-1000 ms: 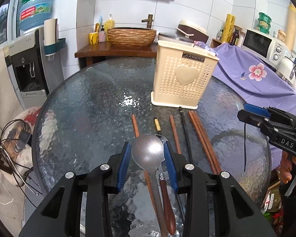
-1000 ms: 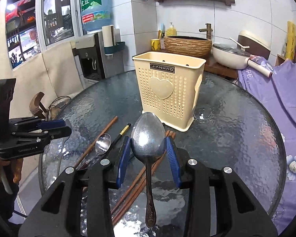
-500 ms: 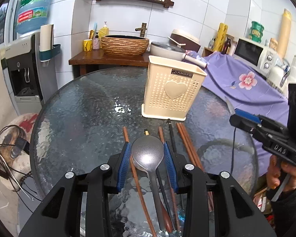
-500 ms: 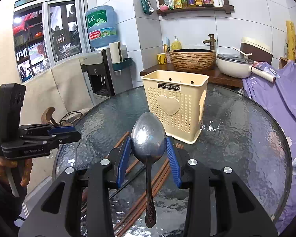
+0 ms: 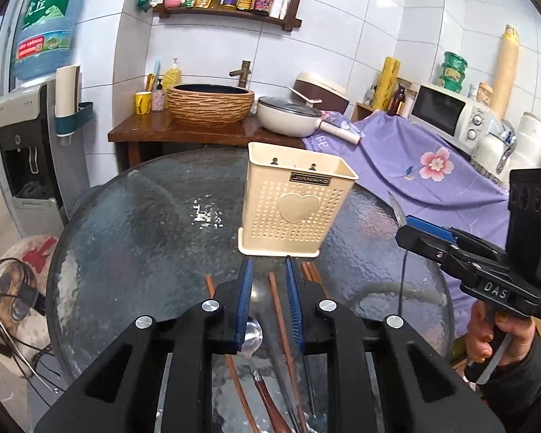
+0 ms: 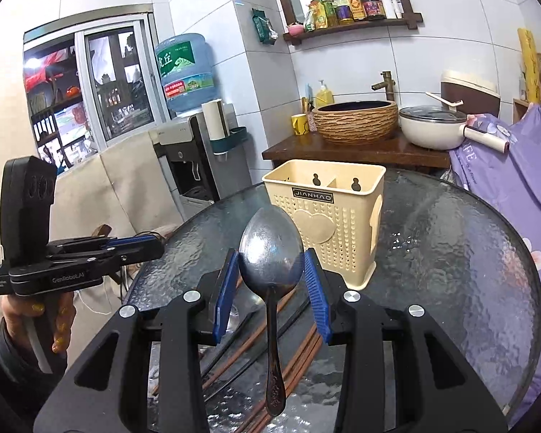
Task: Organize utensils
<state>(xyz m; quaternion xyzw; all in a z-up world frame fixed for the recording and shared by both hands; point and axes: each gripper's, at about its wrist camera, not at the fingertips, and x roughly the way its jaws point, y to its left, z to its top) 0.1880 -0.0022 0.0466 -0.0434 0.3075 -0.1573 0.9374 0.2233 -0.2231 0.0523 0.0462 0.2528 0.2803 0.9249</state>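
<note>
Far left, my left gripper [image 5: 268, 267] hangs over the near part of the round glass table [image 5: 144, 234]. Its blue fingers [image 5: 242, 296] have just been closing and now stand a narrow gap apart. A blurred grey streak runs through that gap, and I cannot tell whether the pads press on anything.

Below them lie the chopsticks [image 5: 277, 310], long axes running from me toward the holder [image 5: 295, 209]. A small spoon [image 5: 253, 332] lies there too, bowl ahead and brown handle back toward me.

The holder stands upright past the middle of the table, heart face toward me and top open. In the right wrist view a divider splits it into two compartments. Bare glass spreads wide on its left, with more on its right out to the rim.

Right of that, my right gripper [image 6: 270, 288] is clamped on the big spoon [image 6: 270, 249] across the sides of its bowl. The spoon's long axis stands along the fingers, with the bowl up and ahead toward the holder. Its handle hangs free below, over the chopsticks. The spoon is clear of the holder, in open air above the table.

A purple cloth [image 5: 414, 151] lies beyond the right rim.
</note>
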